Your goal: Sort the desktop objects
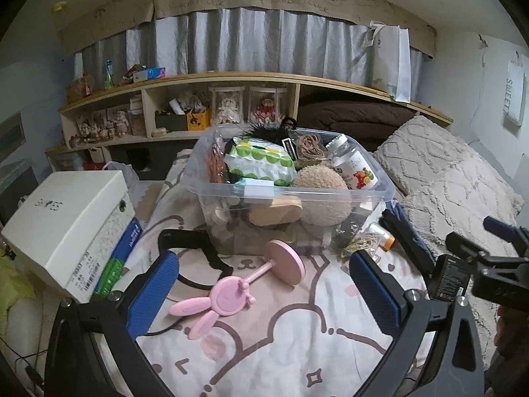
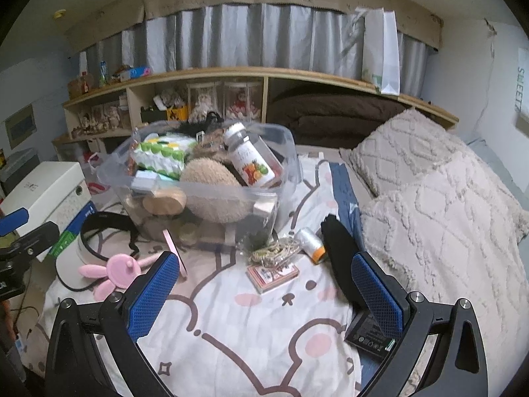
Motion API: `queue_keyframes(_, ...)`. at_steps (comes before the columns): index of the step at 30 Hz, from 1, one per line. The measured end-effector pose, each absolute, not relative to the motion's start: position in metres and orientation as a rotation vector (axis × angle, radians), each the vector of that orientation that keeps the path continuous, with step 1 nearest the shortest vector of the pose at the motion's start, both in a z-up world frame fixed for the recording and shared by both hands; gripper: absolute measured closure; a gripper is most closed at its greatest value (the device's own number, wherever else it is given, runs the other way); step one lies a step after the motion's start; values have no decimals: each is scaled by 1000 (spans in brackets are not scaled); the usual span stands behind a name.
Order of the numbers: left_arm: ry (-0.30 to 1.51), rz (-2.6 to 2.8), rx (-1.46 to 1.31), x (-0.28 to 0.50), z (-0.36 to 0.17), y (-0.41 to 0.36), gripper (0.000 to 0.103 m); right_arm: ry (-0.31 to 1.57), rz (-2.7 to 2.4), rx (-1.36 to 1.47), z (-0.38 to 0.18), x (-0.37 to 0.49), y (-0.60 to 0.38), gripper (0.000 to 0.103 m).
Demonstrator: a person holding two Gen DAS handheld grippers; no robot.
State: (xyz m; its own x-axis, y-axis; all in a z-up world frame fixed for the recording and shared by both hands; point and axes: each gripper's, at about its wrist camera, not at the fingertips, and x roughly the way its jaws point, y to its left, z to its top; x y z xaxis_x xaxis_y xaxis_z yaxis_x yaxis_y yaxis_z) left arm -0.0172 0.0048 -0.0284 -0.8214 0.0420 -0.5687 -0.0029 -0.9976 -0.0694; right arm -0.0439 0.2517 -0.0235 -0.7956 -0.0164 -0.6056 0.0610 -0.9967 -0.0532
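A clear plastic bin [image 1: 291,195] sits on a cartoon-print bedsheet [image 2: 251,324] and serves as the landmark here. It is packed: a green-and-white pouch [image 1: 261,162], a fuzzy tan ball [image 1: 322,195], a white-capped bottle with a fruit label [image 1: 355,163], a coil of twine [image 1: 309,147] and a tan wooden piece [image 1: 276,213] all lie inside it.

Just in front of the bin lies a pink rabbit-shaped stand [image 1: 228,291] on its side, its round base nearest the bin wall. To the bin's front left is a black headband [image 2: 109,223]; to its front right, a heap of rubber bands [image 2: 274,249], a card deck [image 2: 272,274], a spool with an orange end [image 2: 310,241] and a black cloth roll [image 2: 340,254].

The left gripper [image 1: 264,294] hovers before the bin with fingers spread wide around the pink stand, not touching it. The right gripper [image 2: 264,291] is likewise spread wide and empty, over the card deck. A white shoebox [image 1: 69,228] stands left of the bin.
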Motion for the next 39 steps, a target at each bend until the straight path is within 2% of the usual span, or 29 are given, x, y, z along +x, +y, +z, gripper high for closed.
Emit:
queue_keyframes(9,-189,2886,-964,-27,-50,18,0,32,-2873,1114,-57,-69,264,0)
queue_keyframes(17,-138,2831,-1016,-40,-66,29,0,142,-2897,1204,-96,-104,285,0)
queue_keyframes(23,-168,2703,-1109,-55,-70,30,0,167,-2893,1247,-122,-128,304,0)
queue_keyframes(28,-122,2656,-1154,-70,-75,33,0,376,-2966,1258,-145,-146,311,0)
queue_keyframes(34,-160,2574,-1239,-85,-96,30,0,476,-2974,1322,-173,-174,324,0)
queue_keyframes(39,-87,2473,-1351,-88,-124,38,0,734,-2937,1317,-196,-197,312,0)
